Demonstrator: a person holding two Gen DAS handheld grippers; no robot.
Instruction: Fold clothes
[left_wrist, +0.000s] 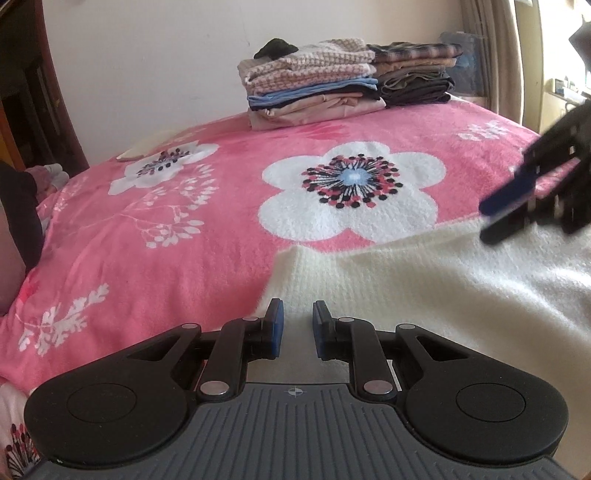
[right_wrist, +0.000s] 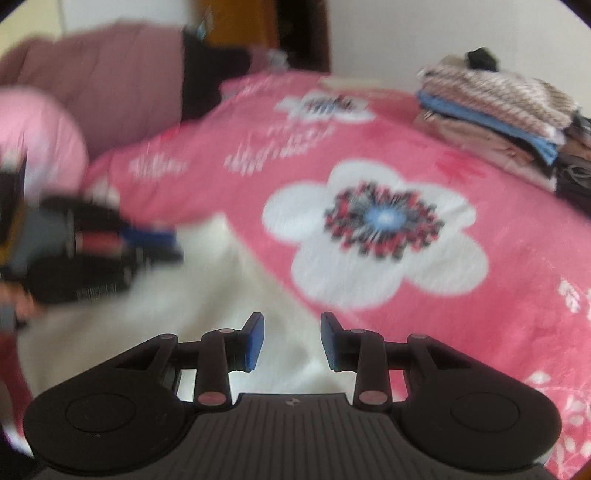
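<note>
A cream knitted garment (left_wrist: 443, 280) lies spread on the pink flowered blanket (left_wrist: 147, 251), its upper left corner near the big white flower. My left gripper (left_wrist: 297, 325) hovers over that garment's left part, open, with nothing between its blue pads. In the right wrist view the same cream garment (right_wrist: 147, 325) fills the lower left, and my right gripper (right_wrist: 291, 341) stands open above it, empty. The right gripper (left_wrist: 524, 199) also shows at the right edge of the left wrist view; the left gripper (right_wrist: 110, 251) appears blurred at the left of the right wrist view.
Two stacks of folded clothes (left_wrist: 317, 85) sit at the far side of the bed against the wall, a checked one (left_wrist: 417, 70) on the right. A pink pillow (right_wrist: 40, 144) and mauve quilt (right_wrist: 110, 74) lie at the head. A window (left_wrist: 554, 74) is at far right.
</note>
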